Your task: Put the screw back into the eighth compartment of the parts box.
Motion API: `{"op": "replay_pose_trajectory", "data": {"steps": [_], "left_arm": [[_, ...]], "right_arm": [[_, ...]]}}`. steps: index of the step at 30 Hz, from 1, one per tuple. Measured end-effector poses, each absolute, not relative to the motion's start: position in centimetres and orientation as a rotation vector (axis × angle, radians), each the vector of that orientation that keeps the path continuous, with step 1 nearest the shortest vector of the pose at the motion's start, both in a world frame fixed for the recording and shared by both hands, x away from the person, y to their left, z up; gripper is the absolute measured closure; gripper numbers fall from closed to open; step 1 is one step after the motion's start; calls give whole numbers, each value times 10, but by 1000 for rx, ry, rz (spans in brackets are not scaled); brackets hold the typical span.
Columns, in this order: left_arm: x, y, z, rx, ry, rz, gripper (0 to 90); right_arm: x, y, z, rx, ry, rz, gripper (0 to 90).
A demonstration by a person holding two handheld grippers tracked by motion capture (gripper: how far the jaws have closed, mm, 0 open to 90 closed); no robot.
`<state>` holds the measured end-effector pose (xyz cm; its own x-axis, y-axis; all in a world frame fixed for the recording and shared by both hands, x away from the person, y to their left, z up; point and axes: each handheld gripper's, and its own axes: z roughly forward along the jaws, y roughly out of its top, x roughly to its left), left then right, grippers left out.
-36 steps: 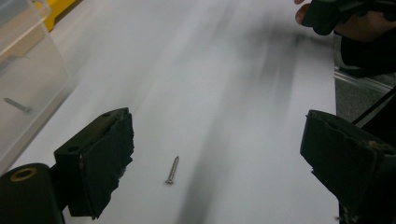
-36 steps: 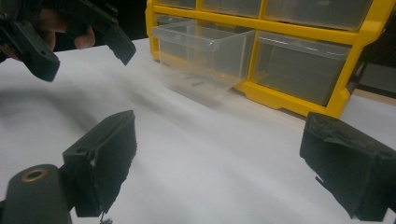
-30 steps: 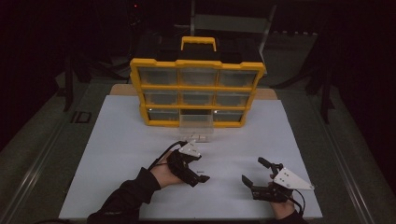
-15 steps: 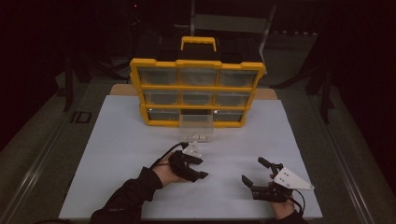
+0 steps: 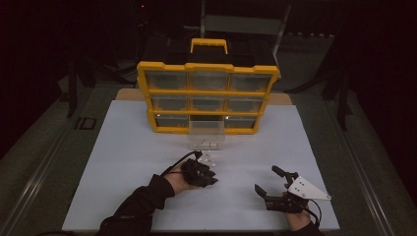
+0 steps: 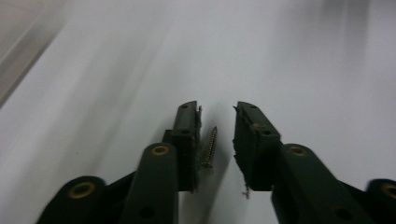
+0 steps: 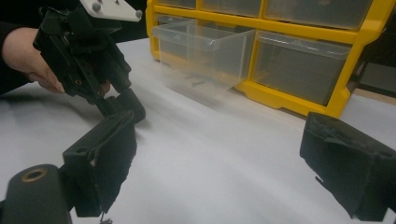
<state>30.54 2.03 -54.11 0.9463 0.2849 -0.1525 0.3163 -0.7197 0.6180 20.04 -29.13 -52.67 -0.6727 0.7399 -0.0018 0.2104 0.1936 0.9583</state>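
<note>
Tilting down, left tool [image 6: 217, 121] straddles a screw [image 6: 209, 147], jaws parted.

High view: fixed overhead, facing 12 o'clock and down across the white mat [image 5: 123, 162] to the yellow organizer [image 5: 208, 96]. Left gripper view: very near the mat, facing down along its jaws. Right gripper view: low, facing the organizer; shares organizer, pulled-out clear drawer [image 7: 203, 51] and left gripper [image 7: 121, 105] with the high view
</note>
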Motion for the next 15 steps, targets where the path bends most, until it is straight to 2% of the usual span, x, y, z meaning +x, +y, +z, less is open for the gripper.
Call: {"op": "replay_pose_trajectory", "data": {"steps": [12,15], "left_arm": [[305,19,-545,2461,399,-55,776],[305,19,-545,2465,395,-50,820]], "right_arm": [[200,-291,-526,886,2005,1492,110],[200,-291,-527,886,2005,1491,110]]}}
